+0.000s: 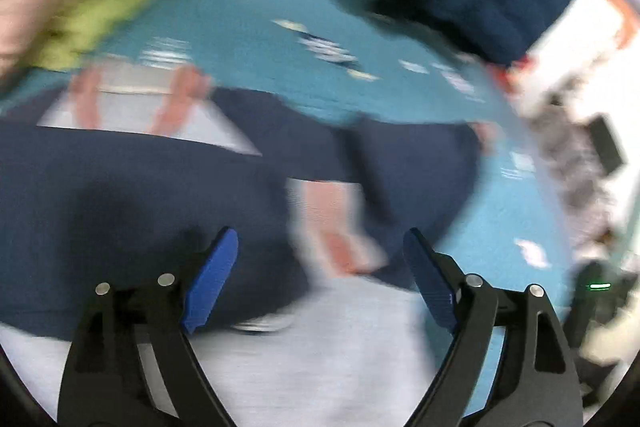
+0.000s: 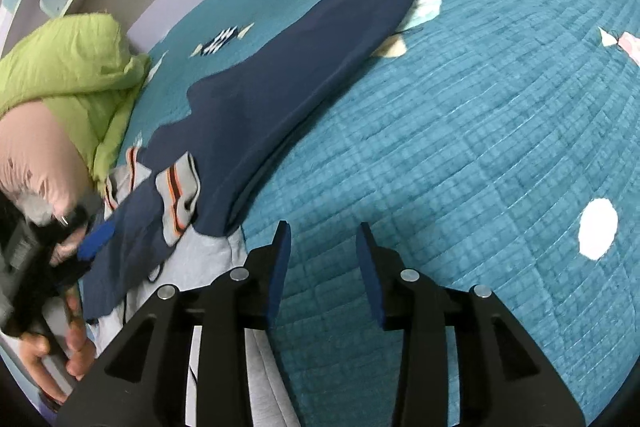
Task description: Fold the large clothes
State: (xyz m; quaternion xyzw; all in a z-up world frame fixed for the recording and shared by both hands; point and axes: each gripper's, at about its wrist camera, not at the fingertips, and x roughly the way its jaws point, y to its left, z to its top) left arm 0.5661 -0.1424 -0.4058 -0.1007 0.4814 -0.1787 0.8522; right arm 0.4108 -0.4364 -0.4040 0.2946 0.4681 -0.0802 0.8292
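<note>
The navy sweatshirt (image 2: 280,75) lies on the teal quilt (image 2: 460,147), one sleeve stretched far. Right gripper (image 2: 323,269) and left gripper (image 1: 320,281) both released, w/ nothing between fingers.

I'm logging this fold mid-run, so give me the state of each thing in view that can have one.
left gripper: open, holding nothing, above the garment; view blurred.
right gripper: open, holding nothing, over the bedspread.
navy garment: lying on the bedspread, one sleeve stretched out straight, a striped cuff folded onto the body.
teal bedspread: spread flat.
green jacket: bunched in a heap beside the garment.
</note>
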